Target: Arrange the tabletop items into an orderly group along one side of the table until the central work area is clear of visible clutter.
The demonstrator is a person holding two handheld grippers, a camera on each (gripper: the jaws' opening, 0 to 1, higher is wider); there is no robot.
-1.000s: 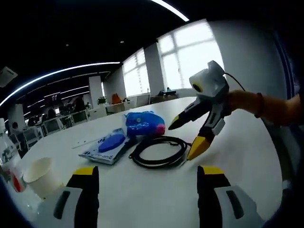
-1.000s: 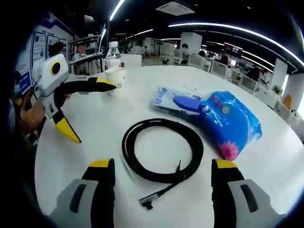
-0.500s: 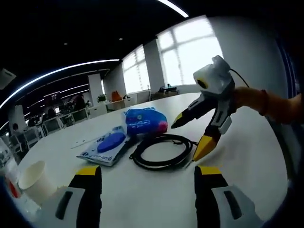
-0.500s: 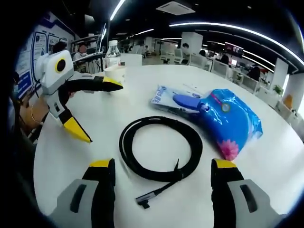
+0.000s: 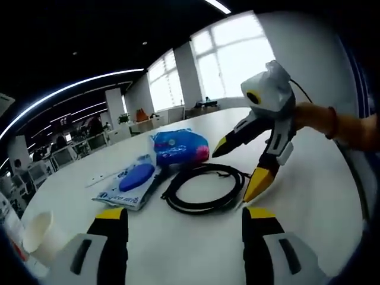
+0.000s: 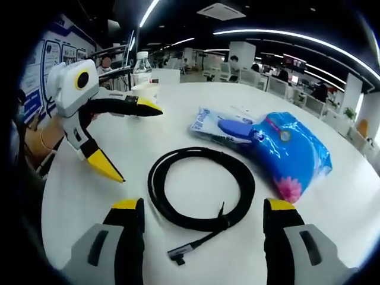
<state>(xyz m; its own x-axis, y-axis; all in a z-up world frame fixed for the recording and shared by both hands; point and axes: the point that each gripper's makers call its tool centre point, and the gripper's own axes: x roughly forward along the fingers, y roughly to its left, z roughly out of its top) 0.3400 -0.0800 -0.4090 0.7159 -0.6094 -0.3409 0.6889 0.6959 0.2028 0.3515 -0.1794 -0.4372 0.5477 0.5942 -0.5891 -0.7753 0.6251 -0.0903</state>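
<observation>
A black cable [image 6: 155,193] lies coiled on the white table [image 6: 178,116], its plug end [image 6: 177,255] trailing toward me. Beside it lie a bright blue plastic bag [image 6: 291,151] and a flat packet [image 6: 217,127] with a blue oval on it. My right gripper [image 6: 203,208] is open just short of the coil. My left gripper [image 6: 132,141] hangs open to the left of the coil, held by a hand. In the left gripper view the cable [image 5: 202,208], bag [image 5: 178,146] and packet [image 5: 132,181] lie ahead of my open left gripper [image 5: 184,217], and my right gripper [image 5: 236,170] hovers open at the coil's right edge.
A paper cup [image 6: 145,92] and a water bottle [image 6: 141,65] stand at the table's far side in the right gripper view; the cup [image 5: 40,234] is at lower left in the left gripper view. Bare tabletop [image 5: 309,196] stretches right of the coil. Office desks and chairs fill the background.
In the right gripper view my left gripper has moved closer to the coil. The right gripper has edged nearer the coil's rim. Cable, bag and packet lie where they were.
</observation>
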